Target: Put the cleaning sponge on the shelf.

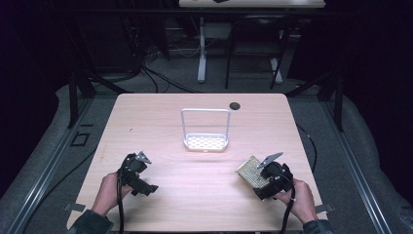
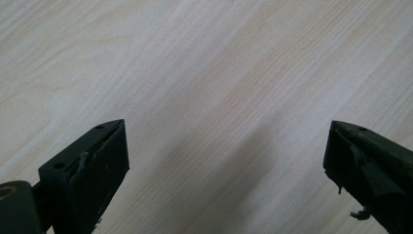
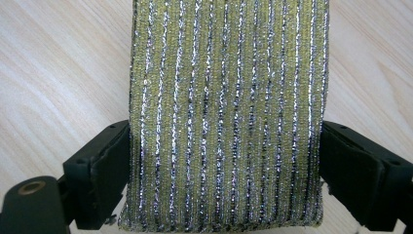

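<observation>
Sponge (image 3: 226,117) pinched by right tongs (image 1: 261,178); left tongs (image 1: 138,171) spread, idle; transfer to rack (image 1: 205,142) judged pending.

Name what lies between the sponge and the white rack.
Nothing: in the high view, bare table separates the sponge from the white rack.

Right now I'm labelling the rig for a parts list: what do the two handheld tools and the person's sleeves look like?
Both are black. The left tool and right tool each carry a grey three-cornered plate on top and trail a black cable down past the hand. Up close, the jaws are blocky black pads with small round holes, their edges slightly frayed. Both sleeves look dark grey-green.
</observation>
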